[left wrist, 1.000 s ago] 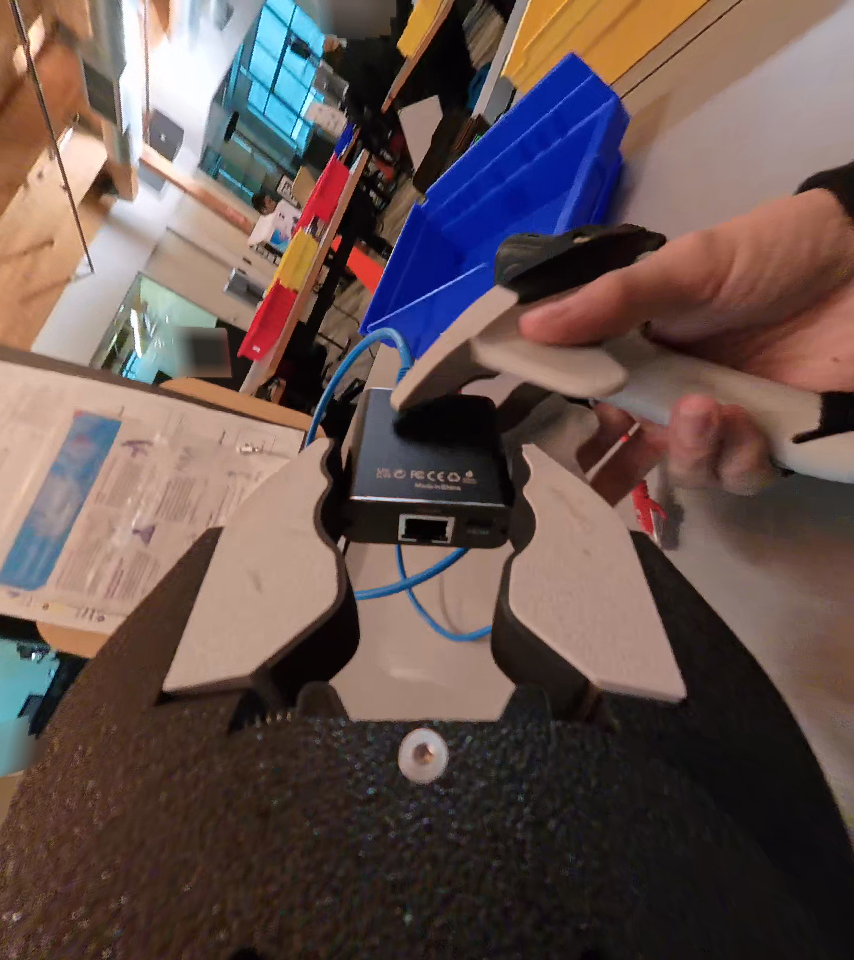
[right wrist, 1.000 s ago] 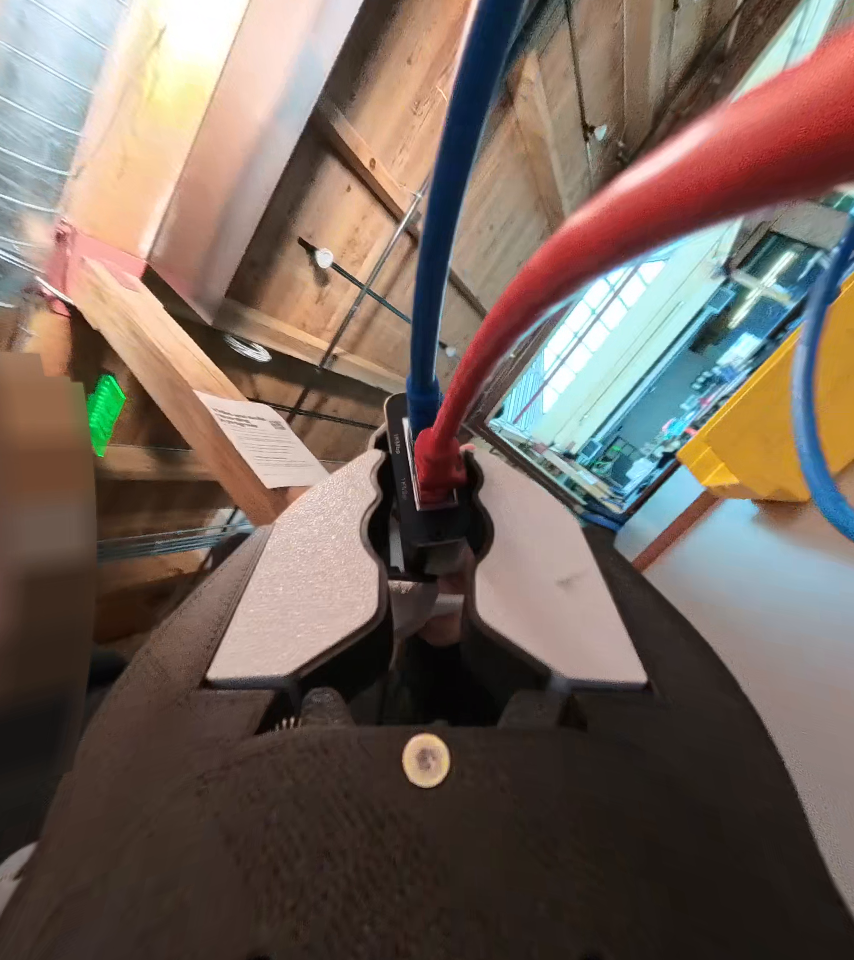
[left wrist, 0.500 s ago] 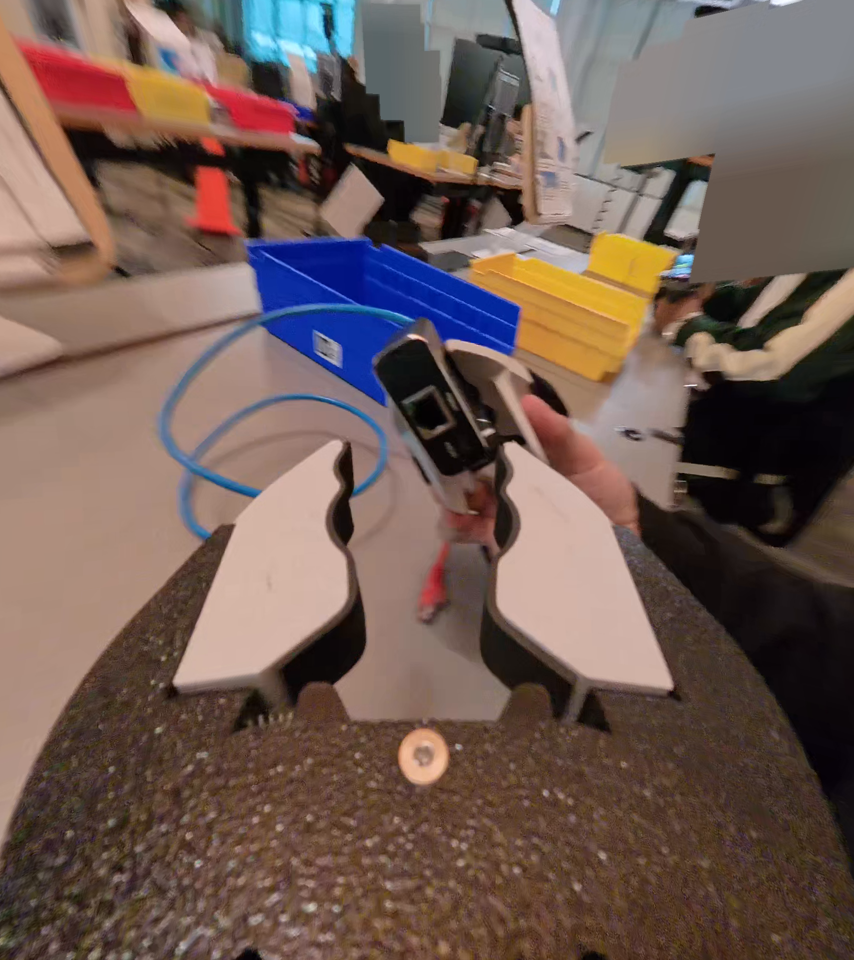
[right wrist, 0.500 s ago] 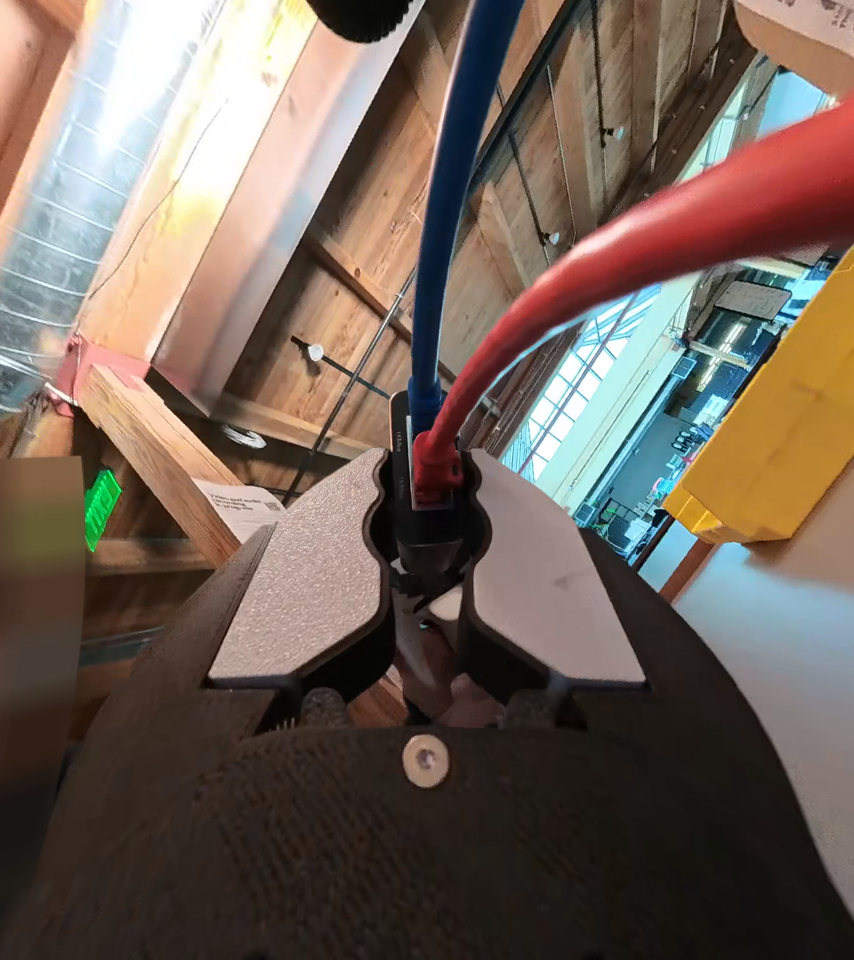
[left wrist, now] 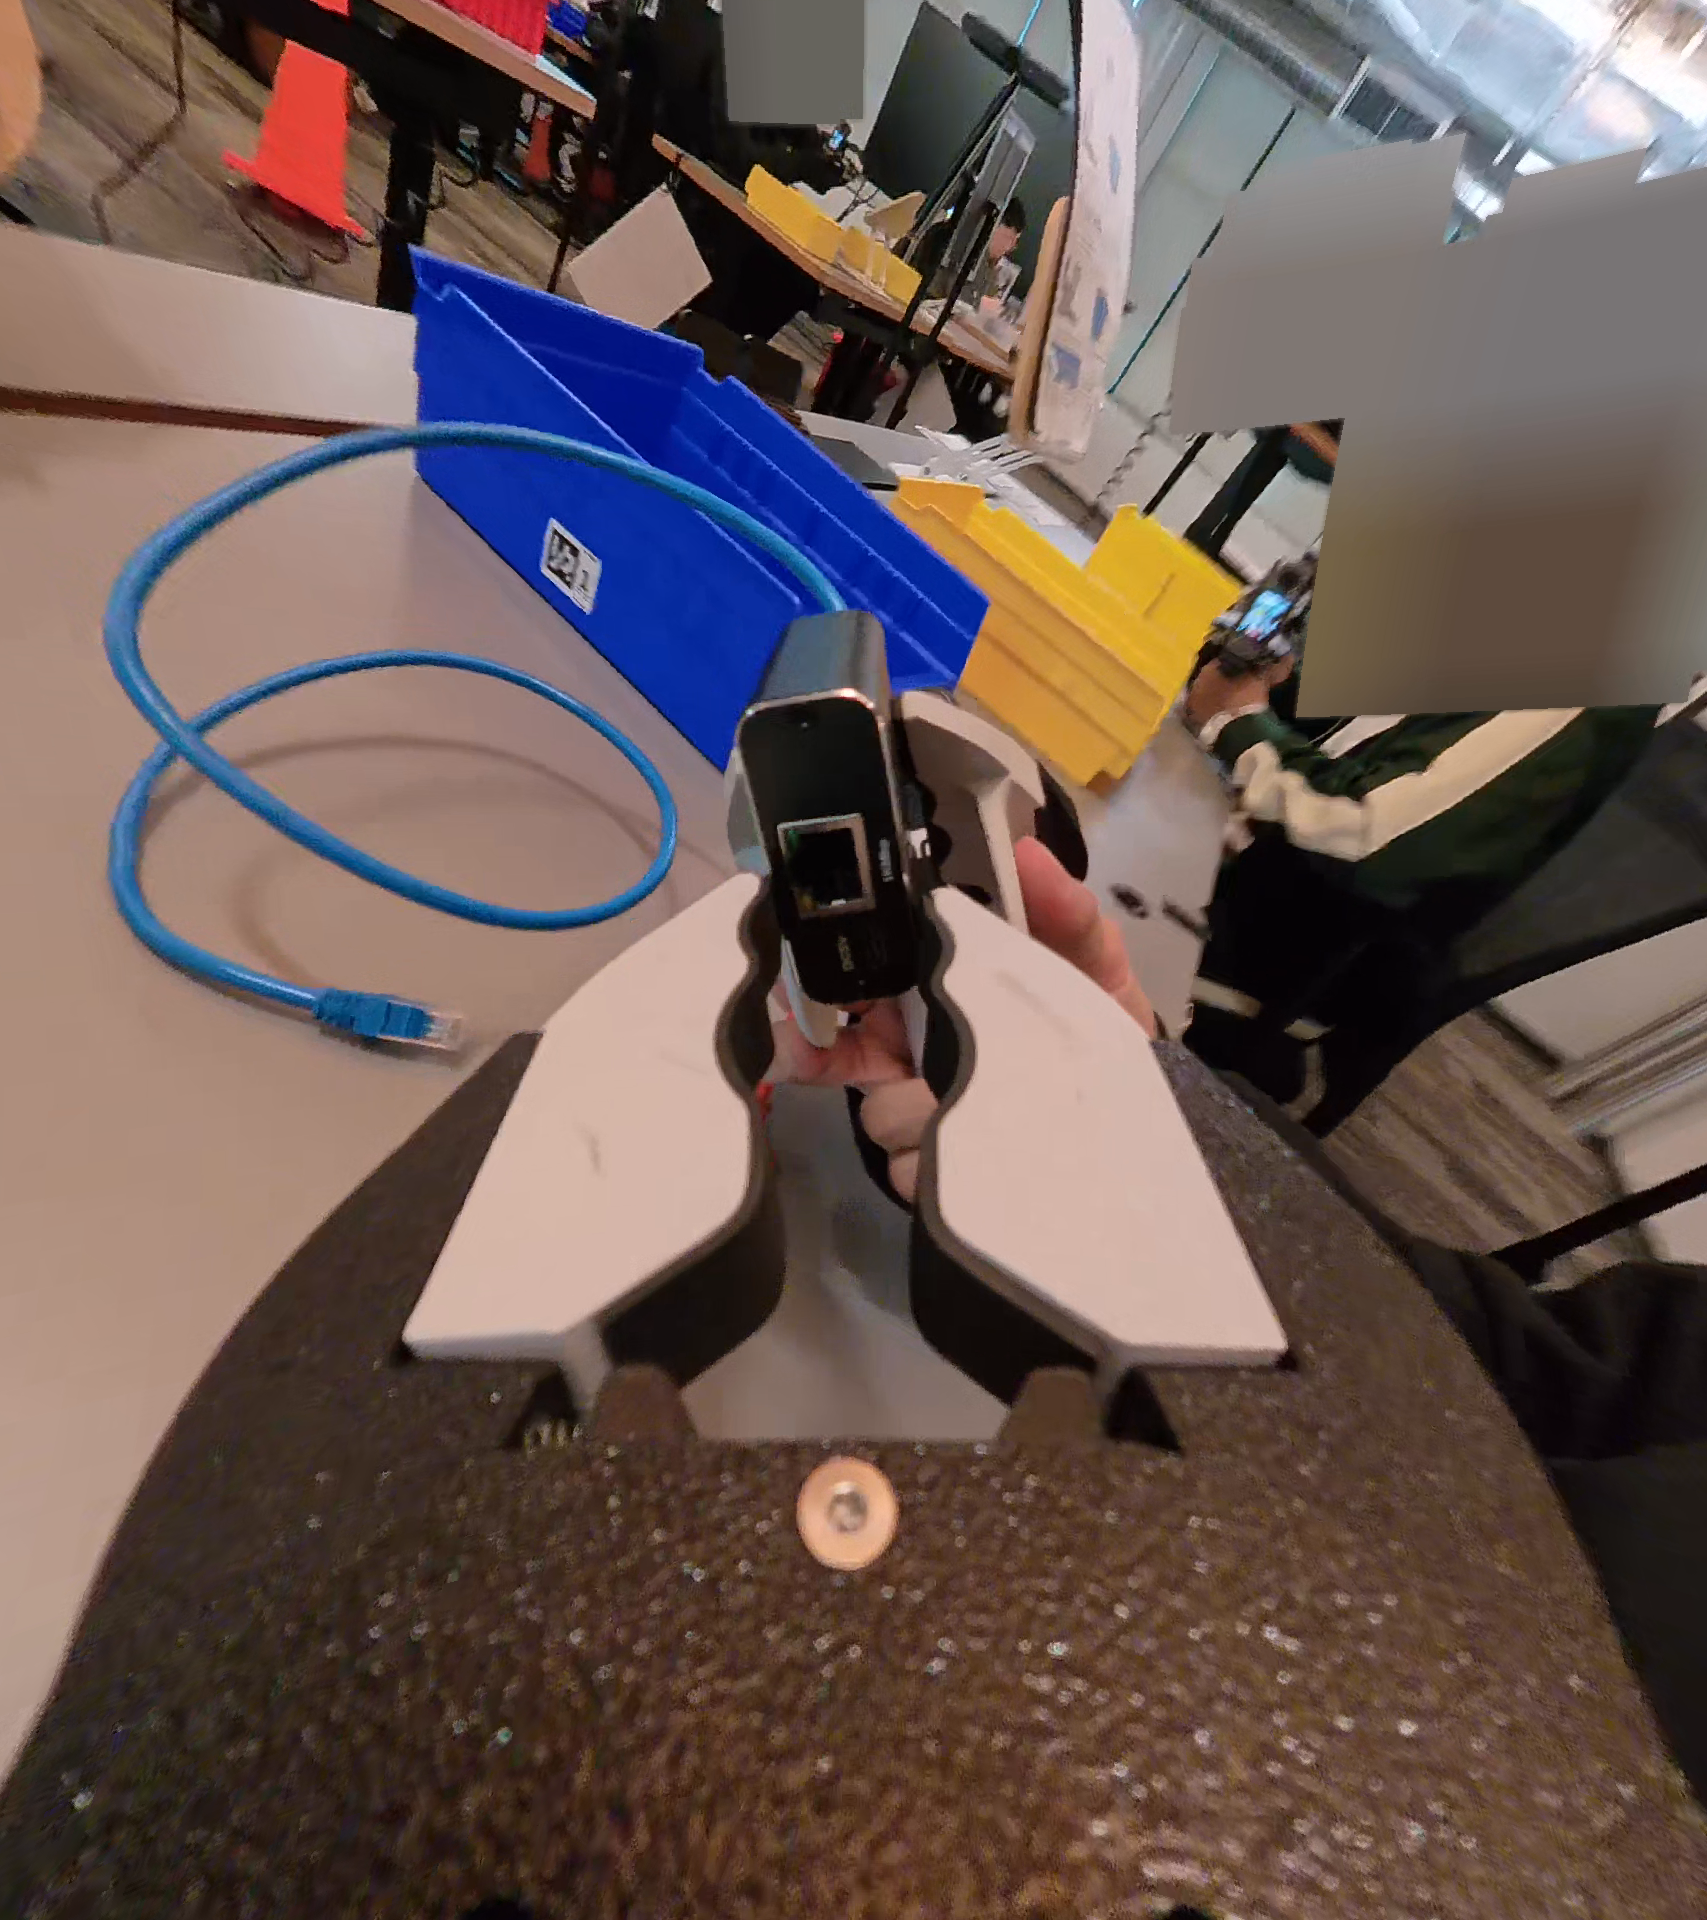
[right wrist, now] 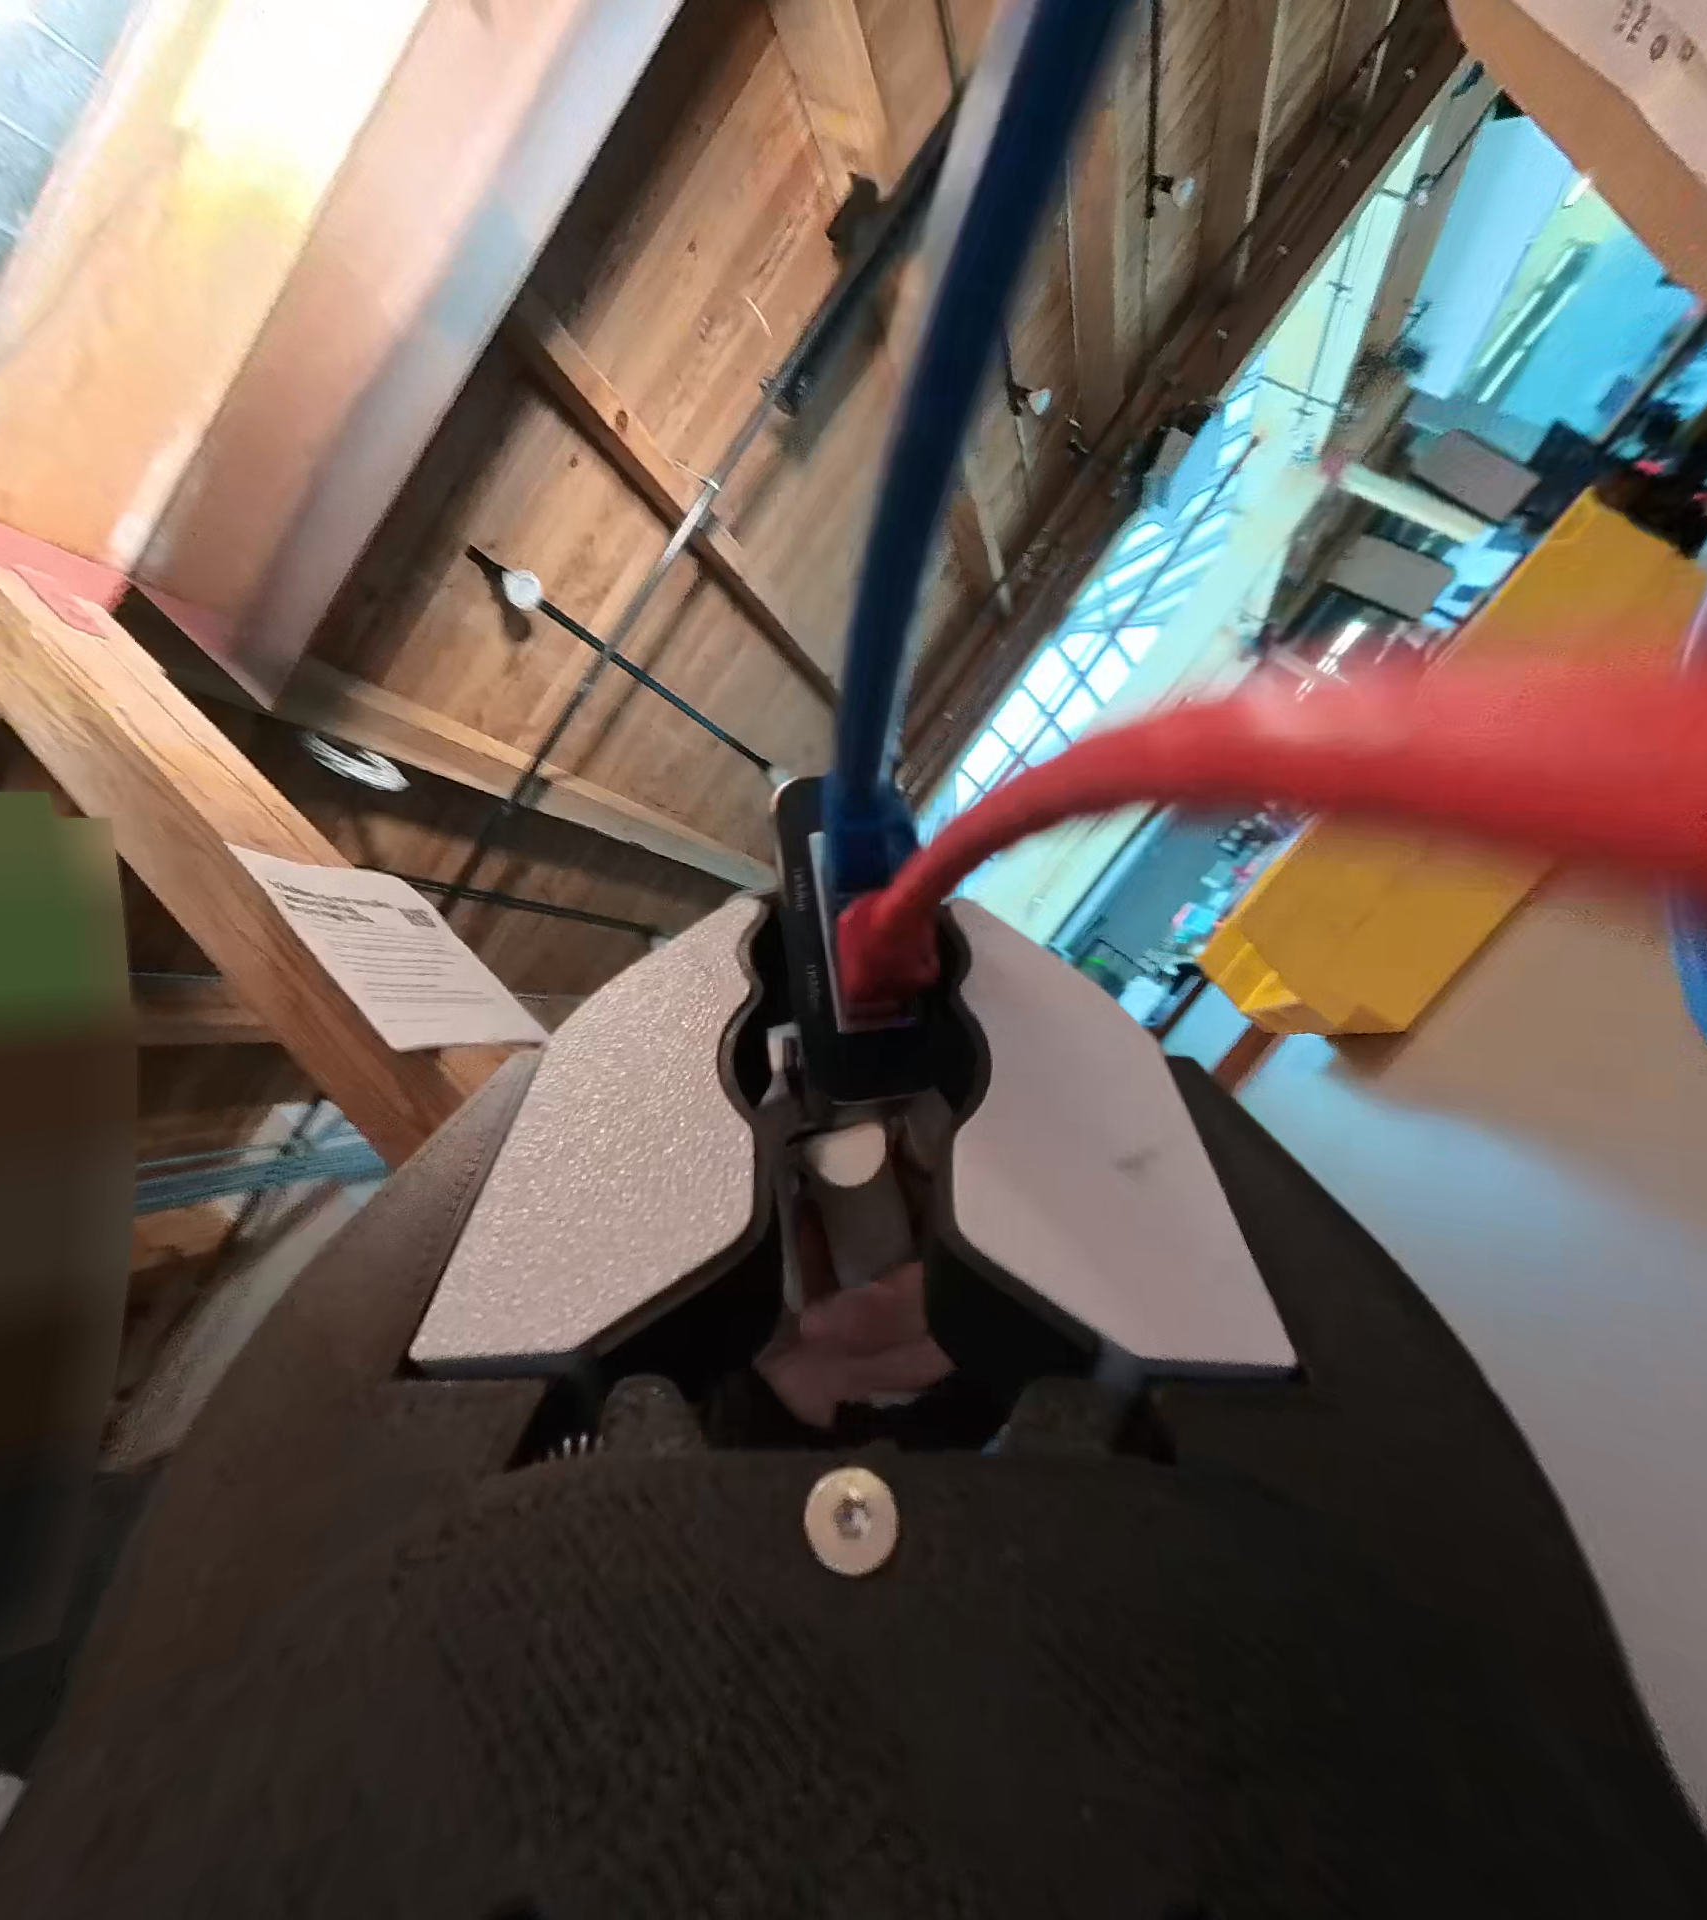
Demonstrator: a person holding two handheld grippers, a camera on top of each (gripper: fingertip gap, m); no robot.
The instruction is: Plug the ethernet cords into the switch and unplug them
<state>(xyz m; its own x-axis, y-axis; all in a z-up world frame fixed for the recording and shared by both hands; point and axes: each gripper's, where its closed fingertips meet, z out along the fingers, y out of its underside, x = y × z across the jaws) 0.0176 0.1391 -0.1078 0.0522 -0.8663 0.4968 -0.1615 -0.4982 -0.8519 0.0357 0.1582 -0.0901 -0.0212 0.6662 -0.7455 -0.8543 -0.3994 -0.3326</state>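
The black switch (left wrist: 833, 883) is held upright in the air, one empty port facing the left wrist camera. My left gripper (left wrist: 844, 920) is closed around its lower end, jaws against both sides. My right gripper (right wrist: 854, 925) is shut on the same switch (right wrist: 864, 1039) from the other side; one of its fingers (left wrist: 974, 779) shows behind the switch. A blue cord (right wrist: 880, 520) and a red cord (right wrist: 1348, 748) are plugged into the side that faces the right camera. The blue cord (left wrist: 236, 790) loops over the table, its free plug (left wrist: 381, 1018) lying loose.
A blue bin (left wrist: 662, 540) and stacked yellow bins (left wrist: 1067, 644) stand on the grey table (left wrist: 101, 1195) behind the switch. A person in a green and white jacket (left wrist: 1400, 810) sits at the right. An orange cone (left wrist: 298, 125) stands on the floor beyond.
The left gripper's jaws have narrowed onto the switch, which has turned upright with its port facing the left camera. The right gripper stays shut on the switch. The red cord has swung lower.
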